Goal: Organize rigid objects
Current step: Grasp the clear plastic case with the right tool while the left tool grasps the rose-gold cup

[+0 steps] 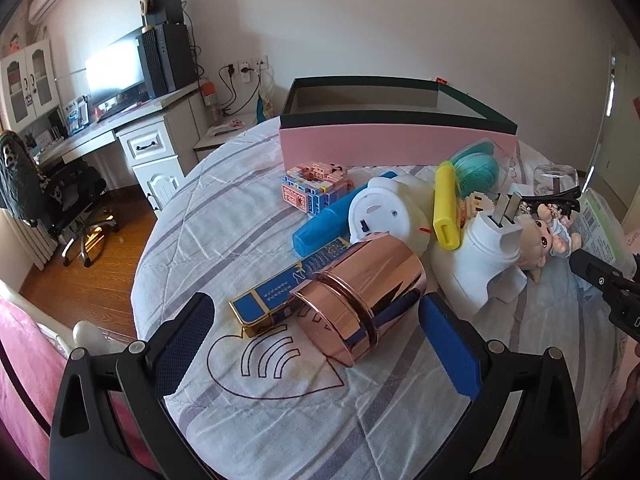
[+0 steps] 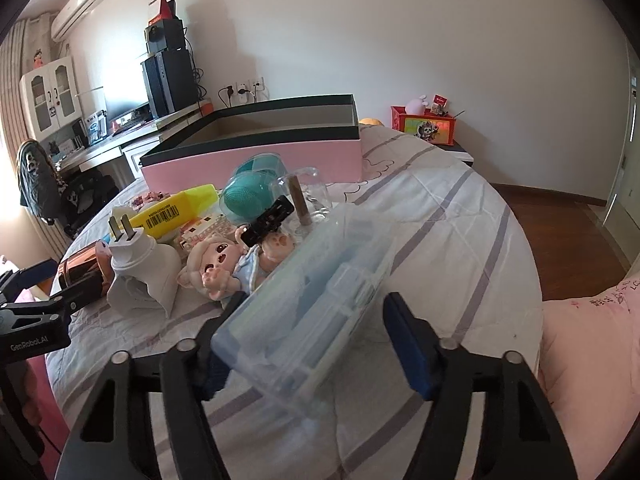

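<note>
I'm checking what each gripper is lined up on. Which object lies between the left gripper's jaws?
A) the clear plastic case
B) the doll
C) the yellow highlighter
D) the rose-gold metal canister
D: the rose-gold metal canister lies on its side between the left gripper's open jaws.

walls (image 1: 400, 20) white | floor (image 1: 104, 248) wood | desk (image 1: 120, 128) left | daylight, probably window

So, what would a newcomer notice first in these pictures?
Probably the shiny copper canister, lying on its side on the bed between the open left claw. Behind the clutter sits an open pink box, and a clear plastic case lies between the right claw.
</note>
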